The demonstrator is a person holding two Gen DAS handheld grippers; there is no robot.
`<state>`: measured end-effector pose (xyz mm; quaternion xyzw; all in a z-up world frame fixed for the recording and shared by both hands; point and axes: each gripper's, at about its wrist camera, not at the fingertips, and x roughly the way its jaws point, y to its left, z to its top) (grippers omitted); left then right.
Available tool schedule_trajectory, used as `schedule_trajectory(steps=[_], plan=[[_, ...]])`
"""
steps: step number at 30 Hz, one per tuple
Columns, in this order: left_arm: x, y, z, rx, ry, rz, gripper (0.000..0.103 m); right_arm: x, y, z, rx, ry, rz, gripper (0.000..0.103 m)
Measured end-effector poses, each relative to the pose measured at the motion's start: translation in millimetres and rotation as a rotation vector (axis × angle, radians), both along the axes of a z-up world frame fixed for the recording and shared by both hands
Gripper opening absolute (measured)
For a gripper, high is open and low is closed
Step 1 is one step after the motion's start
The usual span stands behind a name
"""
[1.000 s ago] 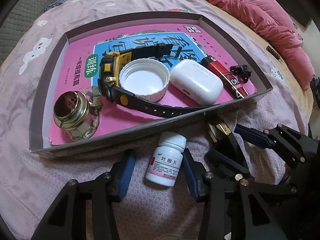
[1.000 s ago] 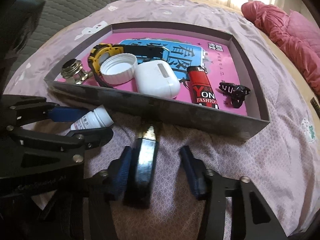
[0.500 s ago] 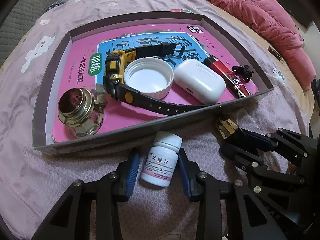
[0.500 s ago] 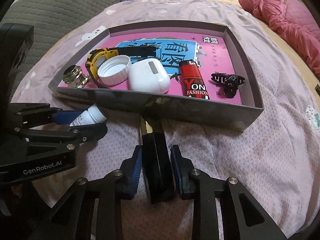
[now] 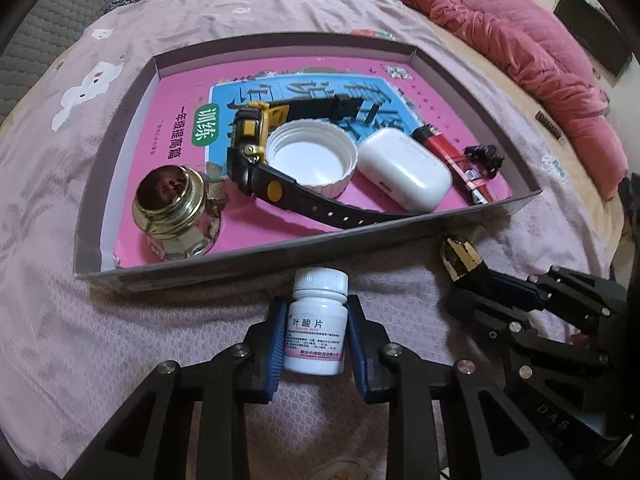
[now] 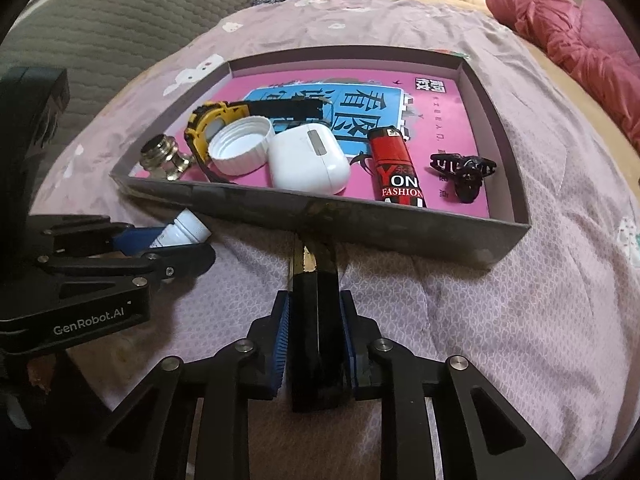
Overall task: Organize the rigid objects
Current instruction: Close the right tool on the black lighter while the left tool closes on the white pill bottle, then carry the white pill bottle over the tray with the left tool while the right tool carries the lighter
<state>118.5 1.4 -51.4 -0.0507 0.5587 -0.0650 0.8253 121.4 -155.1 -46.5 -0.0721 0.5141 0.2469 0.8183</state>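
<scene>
- The left gripper [image 5: 316, 342] is closing its jaws on a small white pill bottle [image 5: 318, 322], which lies on the lilac bedcover [image 5: 100, 340] just in front of the tray; the blue pads look to be touching both its sides.
- The right gripper [image 6: 314, 338] is closing too, its pads against a flat black case with a gold end [image 6: 316, 312], also on the bedcover beside the tray wall.
- Inside the shallow grey tray [image 6: 320, 210] are a watch [image 5: 256, 152], a white cap [image 5: 312, 158], an earbud case [image 5: 404, 168], a red lighter [image 6: 396, 168], a black hair clip [image 6: 464, 172] and a brass fitting [image 5: 172, 204].
</scene>
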Motion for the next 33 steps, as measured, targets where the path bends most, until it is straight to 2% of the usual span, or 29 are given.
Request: schedule_trajectory(steps=[8,16,23,33], plan=[[-7,7,31,-0.049,-0.066,0.024,0.027,-12,-6,24,0.086,-0.004,-0.010,0.023],[3,11,63,-0.065,-0.134,0.030,0.027,-2,-16,46,0.132,-0.051,-0.068,0.023],[18,5,62,-0.062,-0.137,0.037,0.027,17,-22,60,0.123,-0.103,-0.088,0.023],[44,-2,54,-0.059,-0.126,0.037,0.027,52,-27,58,0.106,-0.117,-0.133,0.023]])
